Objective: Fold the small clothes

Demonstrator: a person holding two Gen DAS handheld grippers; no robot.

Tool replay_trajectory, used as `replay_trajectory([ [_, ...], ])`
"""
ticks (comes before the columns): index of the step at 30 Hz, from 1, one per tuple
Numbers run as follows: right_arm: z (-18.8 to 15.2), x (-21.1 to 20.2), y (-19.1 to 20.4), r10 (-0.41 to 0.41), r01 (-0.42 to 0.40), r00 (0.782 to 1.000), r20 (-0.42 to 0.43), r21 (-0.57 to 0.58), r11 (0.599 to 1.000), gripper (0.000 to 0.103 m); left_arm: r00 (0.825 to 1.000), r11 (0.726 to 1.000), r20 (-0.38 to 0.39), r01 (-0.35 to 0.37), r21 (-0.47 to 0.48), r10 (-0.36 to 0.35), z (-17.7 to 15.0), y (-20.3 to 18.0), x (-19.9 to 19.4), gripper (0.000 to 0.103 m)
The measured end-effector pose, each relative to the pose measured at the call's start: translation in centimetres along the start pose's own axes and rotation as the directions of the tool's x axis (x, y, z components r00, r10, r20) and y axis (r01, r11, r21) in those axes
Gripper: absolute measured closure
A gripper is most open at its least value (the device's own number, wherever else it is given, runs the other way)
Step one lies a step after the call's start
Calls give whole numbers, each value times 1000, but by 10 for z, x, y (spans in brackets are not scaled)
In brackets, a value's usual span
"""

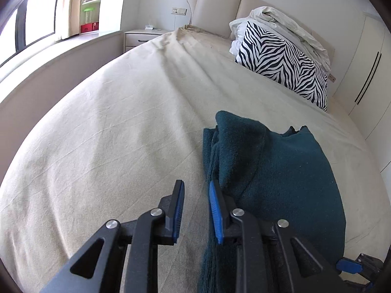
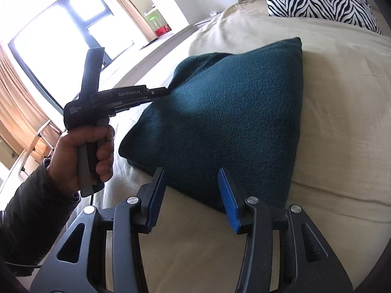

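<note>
A dark teal knitted garment (image 1: 276, 171) lies folded on the beige bed sheet (image 1: 122, 134). It also shows in the right wrist view (image 2: 232, 112). My left gripper (image 1: 195, 185) is open at the garment's left edge, its right finger against the fabric, with nothing between the jaws. In the right wrist view the left gripper (image 2: 158, 91) reaches the garment's far left fold. My right gripper (image 2: 190, 173) is open and empty, its jaws over the garment's near corner.
A zebra-striped pillow (image 1: 283, 63) and a pile of white bedding (image 1: 288, 26) sit at the headboard (image 1: 220, 2). A nightstand (image 1: 141, 35) and window (image 1: 31, 19) are at the far left. A white wardrobe (image 1: 366, 73) stands to the right.
</note>
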State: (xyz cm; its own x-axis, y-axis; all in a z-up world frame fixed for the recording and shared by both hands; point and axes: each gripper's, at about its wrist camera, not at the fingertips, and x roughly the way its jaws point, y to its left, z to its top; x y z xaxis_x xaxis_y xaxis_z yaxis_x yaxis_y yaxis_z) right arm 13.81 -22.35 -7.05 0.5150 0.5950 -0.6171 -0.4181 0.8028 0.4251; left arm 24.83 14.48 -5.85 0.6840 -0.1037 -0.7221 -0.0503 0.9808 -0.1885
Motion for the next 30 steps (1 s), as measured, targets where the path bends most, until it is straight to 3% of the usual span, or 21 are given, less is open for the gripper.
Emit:
replay_trajectory([
  [3,15,-18,-21,25,-30,998,61,80,996,59,996,998,66,64,8,-65,6,-15,-31,81],
  [6,24,-10,-39,52,-60,997,52,157,986,59,990,989,58,127,81,-132,1,-47,-34,81],
  [8,23,3,-44,100,-105,994,33,190,976,59,994,986,9,105,126,-107,-10,-62,-15,81],
  [10,14,20,-48,100,-90,995,-31,219,971,59,994,993,-70,89,76,-83,-27,-53,13,84],
  [11,8,29,-50,102,-84,992,-70,228,970,60,993,994,-74,93,56,-89,-35,-44,20,91],
  [15,-1,34,-47,107,-86,990,-96,199,976,61,995,993,-25,96,69,-94,-50,-31,15,94],
  [19,28,16,-45,118,-116,993,-2,177,977,60,994,993,-25,104,62,-102,-49,-30,18,94],
  [21,49,20,-47,141,-139,990,4,188,972,60,992,991,-16,124,44,-124,-50,-27,19,94],
  [26,108,70,-49,251,-241,968,-19,225,944,60,986,986,-5,167,6,-167,-51,-19,23,94],
  [28,115,105,-70,222,-188,972,-75,314,931,60,981,980,-4,196,-17,-196,-51,-13,25,95],
  [29,113,119,-85,213,-169,973,-86,362,917,66,977,976,-4,213,-33,-213,-51,-10,27,95],
  [30,111,128,-100,218,-175,974,-64,401,899,86,974,972,-5,228,-50,-228,-51,-6,29,95],
])
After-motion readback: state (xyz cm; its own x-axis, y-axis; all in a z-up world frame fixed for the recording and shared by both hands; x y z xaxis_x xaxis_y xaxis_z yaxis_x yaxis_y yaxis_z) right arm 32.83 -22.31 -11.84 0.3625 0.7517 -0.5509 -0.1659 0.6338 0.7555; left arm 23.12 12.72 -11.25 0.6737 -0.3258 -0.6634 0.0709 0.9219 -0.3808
